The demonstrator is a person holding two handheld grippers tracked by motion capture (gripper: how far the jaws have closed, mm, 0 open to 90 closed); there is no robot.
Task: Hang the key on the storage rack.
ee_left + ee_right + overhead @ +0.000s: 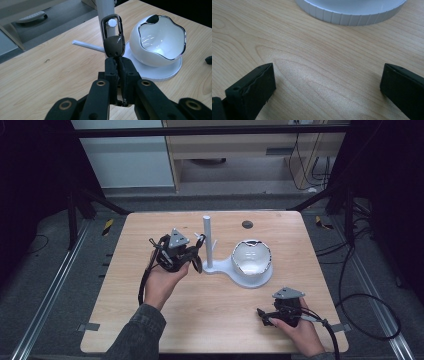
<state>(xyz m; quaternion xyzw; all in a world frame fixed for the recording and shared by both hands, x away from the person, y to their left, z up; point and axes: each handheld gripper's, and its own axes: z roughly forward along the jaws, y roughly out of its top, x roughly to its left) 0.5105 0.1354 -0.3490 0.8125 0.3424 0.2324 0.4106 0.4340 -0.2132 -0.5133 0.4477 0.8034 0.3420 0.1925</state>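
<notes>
My left gripper (196, 256) (117, 62) is shut on the brown body of a metal snap-hook clip (113, 45) (200, 240). It holds the clip upright against the white post (207, 236) of a stand. The end of a short white peg (112, 23) shows through the clip's loop; I cannot tell whether the loop is over it. A longer peg (87, 45) sticks out to the side. The stand's round base (220, 268) carries a tilted white bowl (252, 257) (160, 40) with a chrome rim. My right gripper (262, 315) (327, 75) rests low over the table, open, with bare wood between its fingers.
The wooden table (210, 320) has a small dark round disc (247, 224) near its far edge. The stand's base rim (352, 15) lies just ahead of the right gripper. Cables trail off the table's right side (360, 305).
</notes>
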